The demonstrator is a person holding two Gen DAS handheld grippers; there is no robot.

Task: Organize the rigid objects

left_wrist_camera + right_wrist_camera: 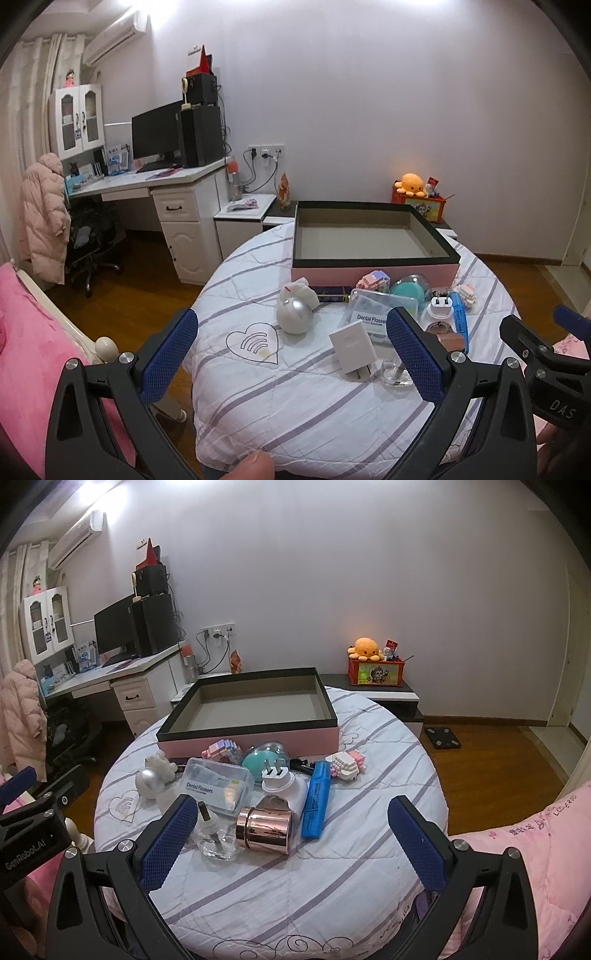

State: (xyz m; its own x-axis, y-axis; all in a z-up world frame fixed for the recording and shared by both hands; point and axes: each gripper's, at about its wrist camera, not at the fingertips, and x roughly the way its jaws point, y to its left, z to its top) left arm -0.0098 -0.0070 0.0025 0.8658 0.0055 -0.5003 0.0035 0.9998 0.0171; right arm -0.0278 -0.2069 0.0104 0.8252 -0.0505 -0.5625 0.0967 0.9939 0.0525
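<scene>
A pink box with a black rim [373,271] [255,740] stands open and empty at the far side of a round cloth-covered table [295,413] [295,886]. In front of it lie a silver egg [294,314] [149,782], a white plug cube [353,347], a dental flosser case [218,784], a rose-gold cup [267,830], a blue highlighter [317,801], a glass bottle [216,840], a white adapter [277,781] and brick models [345,766]. My left gripper [291,354] is open above the near table. My right gripper [291,834] is open near the cup.
A white desk with monitor and speakers [162,147] stands at the back left, with a chair and pink coat [42,210]. A low cabinet holds an orange plush and red box [375,668]. Pink bedding [524,849] lies to the right. Wooden floor surrounds the table.
</scene>
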